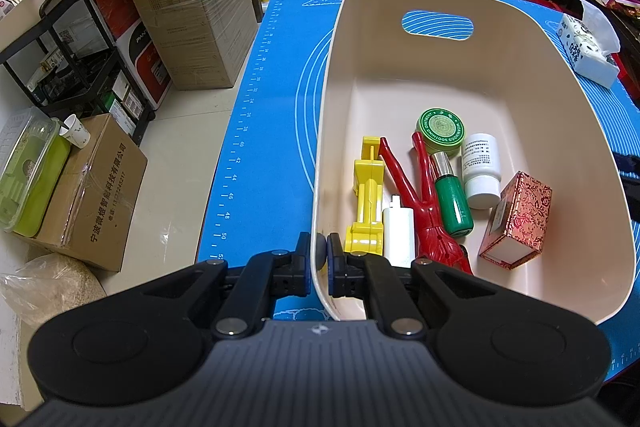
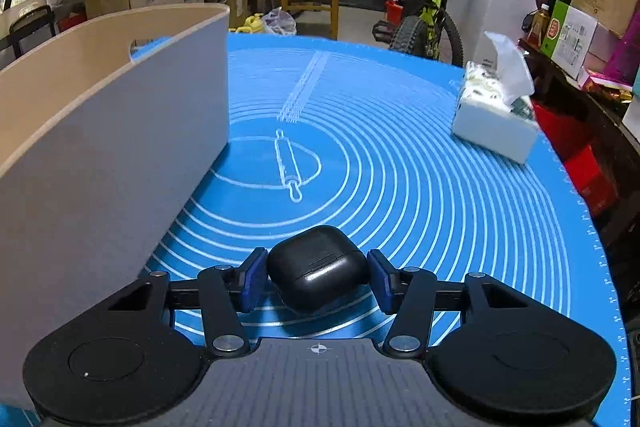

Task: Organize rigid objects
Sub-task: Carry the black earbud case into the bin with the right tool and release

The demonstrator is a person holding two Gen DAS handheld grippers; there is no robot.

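My left gripper (image 1: 319, 251) is shut on the near left rim of the beige bin (image 1: 440, 67), one finger outside and one inside. The bin holds a yellow clip (image 1: 366, 199), a white bottle (image 1: 398, 237), a red tool (image 1: 428, 207), a green bottle (image 1: 452, 199), a green tin (image 1: 440, 131), a white jar (image 1: 482, 171) and a red patterned box (image 1: 518, 223). My right gripper (image 2: 318, 277) is shut on a black earbud case (image 2: 316, 277) just above the blue mat (image 2: 420, 187), to the right of the bin's outer wall (image 2: 100, 167).
A tissue box (image 2: 496, 119) sits at the mat's far right; it also shows in the left wrist view (image 1: 588, 47). Cardboard boxes (image 1: 188, 7), a black cart (image 1: 80, 47) and a bicycle (image 2: 424, 19) stand on the floor beyond the table.
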